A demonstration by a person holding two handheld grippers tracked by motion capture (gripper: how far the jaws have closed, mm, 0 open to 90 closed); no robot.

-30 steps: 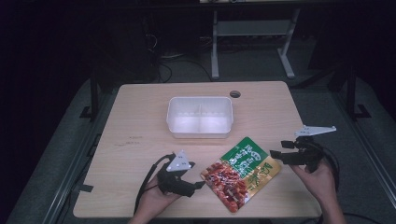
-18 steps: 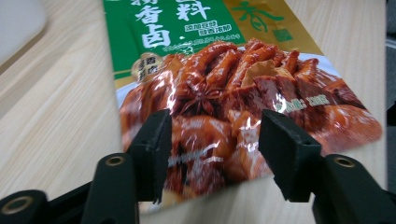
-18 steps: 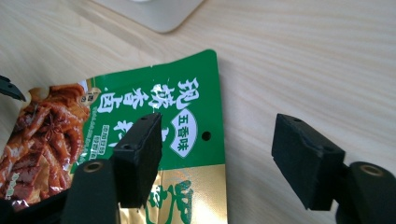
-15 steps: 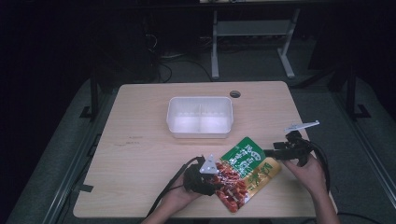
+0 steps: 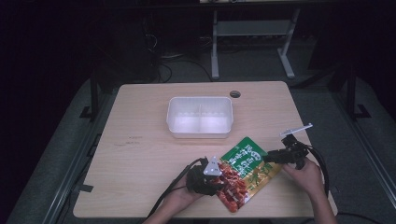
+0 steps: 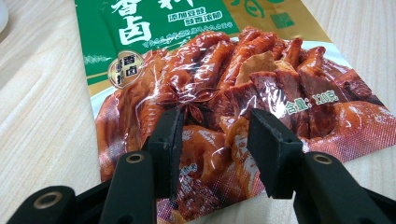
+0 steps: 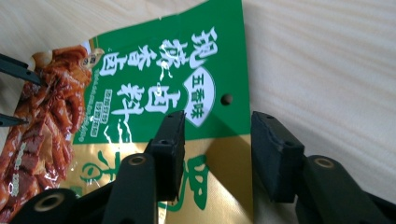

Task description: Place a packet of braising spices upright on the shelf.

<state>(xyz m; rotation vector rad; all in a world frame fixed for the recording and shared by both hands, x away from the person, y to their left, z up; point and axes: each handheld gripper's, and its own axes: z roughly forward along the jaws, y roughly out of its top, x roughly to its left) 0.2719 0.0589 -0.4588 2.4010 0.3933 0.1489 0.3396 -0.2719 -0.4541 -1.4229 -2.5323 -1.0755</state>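
Claws at both ends of the food pouch (image 5: 245, 170): left claw (image 6: 215, 140) pinching it, right claw (image 7: 217, 149) closing, not yet gripping

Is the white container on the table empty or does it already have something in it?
Empty. The high view shows the white container lidless, with a bare white floor either side of its middle divider.

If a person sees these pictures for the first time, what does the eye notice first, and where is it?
The eye goes first to the bright green, gold and red food pouch, lying flat near the front edge of the wooden table. The left gripper meets its red end and the right gripper its green-gold end, jaws astride the edges. Behind it, mid-table, stands a white plastic container with two compartments.
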